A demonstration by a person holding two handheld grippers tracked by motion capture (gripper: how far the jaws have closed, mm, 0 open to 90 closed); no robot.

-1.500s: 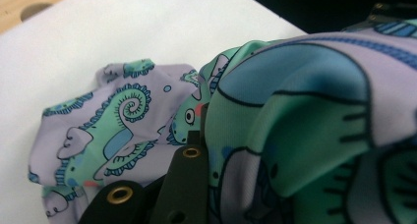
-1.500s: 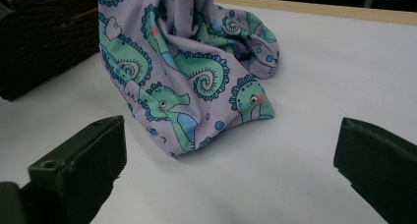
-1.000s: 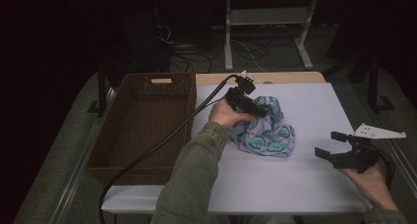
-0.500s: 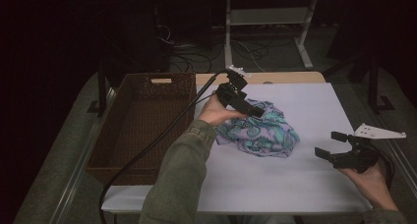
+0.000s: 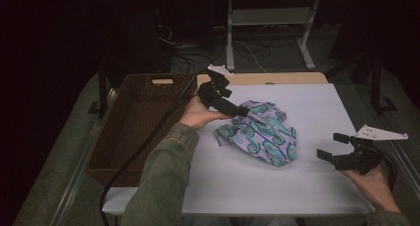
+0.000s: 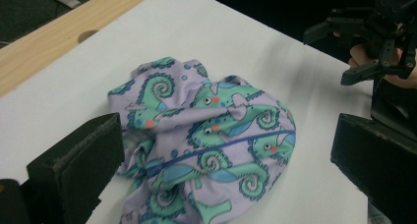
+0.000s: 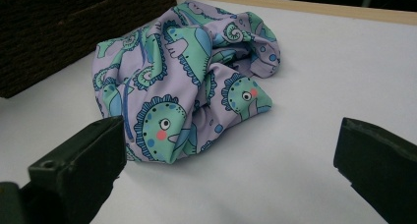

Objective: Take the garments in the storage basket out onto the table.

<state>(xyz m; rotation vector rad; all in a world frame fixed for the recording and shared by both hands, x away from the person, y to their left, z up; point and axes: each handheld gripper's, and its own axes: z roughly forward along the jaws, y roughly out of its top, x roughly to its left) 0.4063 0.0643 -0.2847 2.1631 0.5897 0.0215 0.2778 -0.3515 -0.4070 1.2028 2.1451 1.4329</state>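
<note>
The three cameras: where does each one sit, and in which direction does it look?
High view: above the person's side, looking forward and down on the white table; both forearms, left gripper and right gripper show.
Left gripper view: rides on the left gripper, looks at the patterned cloth; own open jaws, the right gripper beyond.
Right gripper view: rides on the right gripper, faces the cloth and the wicker basket; own open jaws.
All views share the cloth.

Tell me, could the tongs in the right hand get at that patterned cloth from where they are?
Probably yes. The right tongs stand open, facing the cloth, with bare white table between them. The left tongs hover open at the cloth's far edge, not blocking that side.
</note>
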